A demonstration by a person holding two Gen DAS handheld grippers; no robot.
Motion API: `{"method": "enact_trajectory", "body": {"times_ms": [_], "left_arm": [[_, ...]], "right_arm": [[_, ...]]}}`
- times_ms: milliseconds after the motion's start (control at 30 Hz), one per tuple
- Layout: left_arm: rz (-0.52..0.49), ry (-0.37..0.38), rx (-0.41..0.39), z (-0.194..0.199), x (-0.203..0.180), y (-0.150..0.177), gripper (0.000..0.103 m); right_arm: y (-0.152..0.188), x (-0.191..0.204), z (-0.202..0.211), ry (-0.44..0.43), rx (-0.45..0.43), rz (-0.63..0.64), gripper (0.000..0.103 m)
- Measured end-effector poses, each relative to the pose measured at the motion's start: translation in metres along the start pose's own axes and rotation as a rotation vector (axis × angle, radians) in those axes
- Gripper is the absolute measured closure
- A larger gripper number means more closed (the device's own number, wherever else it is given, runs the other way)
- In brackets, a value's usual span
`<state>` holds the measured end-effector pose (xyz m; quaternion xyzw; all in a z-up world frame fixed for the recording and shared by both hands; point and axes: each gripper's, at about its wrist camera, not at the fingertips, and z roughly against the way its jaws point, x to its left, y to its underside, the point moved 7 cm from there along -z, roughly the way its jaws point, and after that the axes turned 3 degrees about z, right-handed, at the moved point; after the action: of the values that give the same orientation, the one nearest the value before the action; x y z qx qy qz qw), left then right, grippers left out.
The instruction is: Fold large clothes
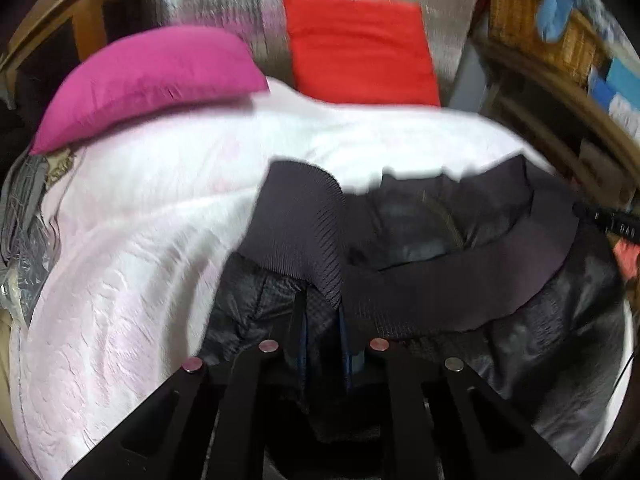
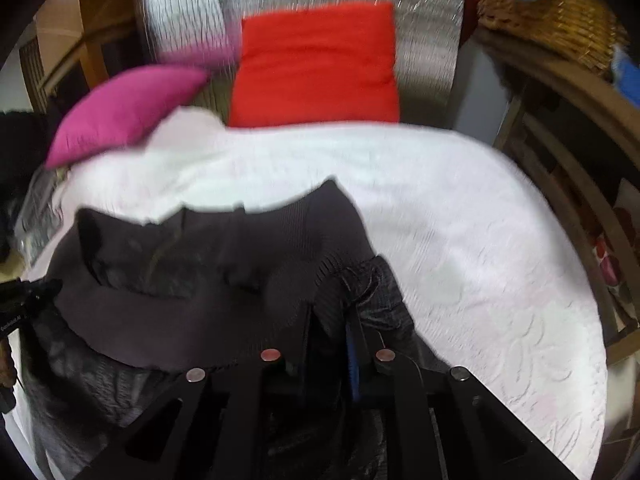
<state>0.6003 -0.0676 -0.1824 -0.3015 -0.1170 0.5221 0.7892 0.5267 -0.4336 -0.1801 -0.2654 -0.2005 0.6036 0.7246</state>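
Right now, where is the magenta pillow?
The magenta pillow lies at the upper left in both wrist views, on the far edge of the white quilt, left of the red cushion and beyond the dark jacket.

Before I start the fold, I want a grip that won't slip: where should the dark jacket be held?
At the ribbed hem band, one end per gripper, coming from its near edge. The band lies bunched and raised on the white quilt, thicker than the slick shell.

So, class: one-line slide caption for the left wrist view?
Left gripper shut on dark jacket, lying on white quilt.
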Motion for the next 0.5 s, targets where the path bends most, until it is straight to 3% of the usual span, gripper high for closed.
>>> {"method": "enact_trajectory", "body": {"times_ms": [233, 333, 500], "left_arm": [[0.094, -0.03, -0.178, 0.028, 0.021, -0.054, 0.089], [0.097, -0.098, -0.182, 0.006, 0.023, -0.069, 0.089], [0.151, -0.199, -0.091, -0.065, 0.036, -0.064, 0.089]], "right_arm": [[-0.033, -0.011, 0.015, -0.005, -0.16, -0.127, 0.088], [-0.045, -0.015, -0.008, 0.019, -0.196, -0.194, 0.088], [-0.046, -0.029, -0.062, 0.066, -0.13, -0.257, 0.088]]}}
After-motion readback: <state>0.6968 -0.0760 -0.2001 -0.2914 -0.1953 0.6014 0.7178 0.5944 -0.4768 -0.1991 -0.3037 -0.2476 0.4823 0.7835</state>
